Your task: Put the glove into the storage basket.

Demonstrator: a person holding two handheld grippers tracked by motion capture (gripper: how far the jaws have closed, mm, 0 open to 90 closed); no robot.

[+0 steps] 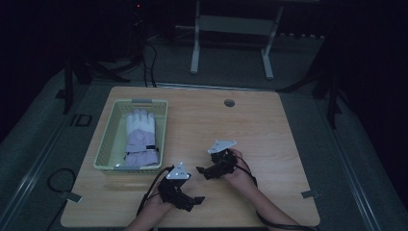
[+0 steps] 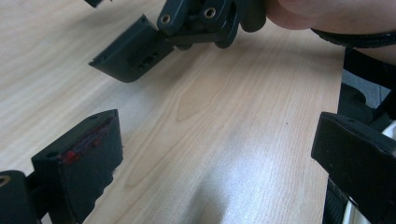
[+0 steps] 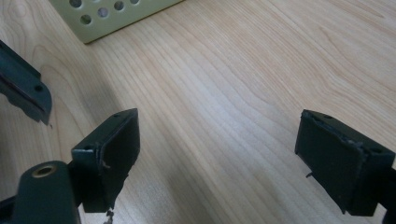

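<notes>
A white and lavender glove (image 1: 139, 137) lies flat in a pale green basket (image 1: 107, 144) on the left half of the wooden table (image 1: 269, 130). My left gripper (image 1: 194, 200) rests low near the front edge, right of the basket, its jaws pointing right. In the left gripper view it (image 2: 217, 163) is open with bare wood between the jaws. My right gripper (image 1: 202, 171) sits just behind it, jaws pointing left toward the basket. It (image 3: 226, 156) is open too and holds nothing. A jaw of the right gripper (image 2: 130, 51) crosses the top of the left gripper view.
The basket's perforated corner (image 3: 107, 16) shows at the top left of the right gripper view, with a jaw of the left gripper (image 3: 23, 88) at the left edge. A round cable hole (image 1: 229, 103) sits near the table's far edge. A white frame (image 1: 231, 38) stands beyond.
</notes>
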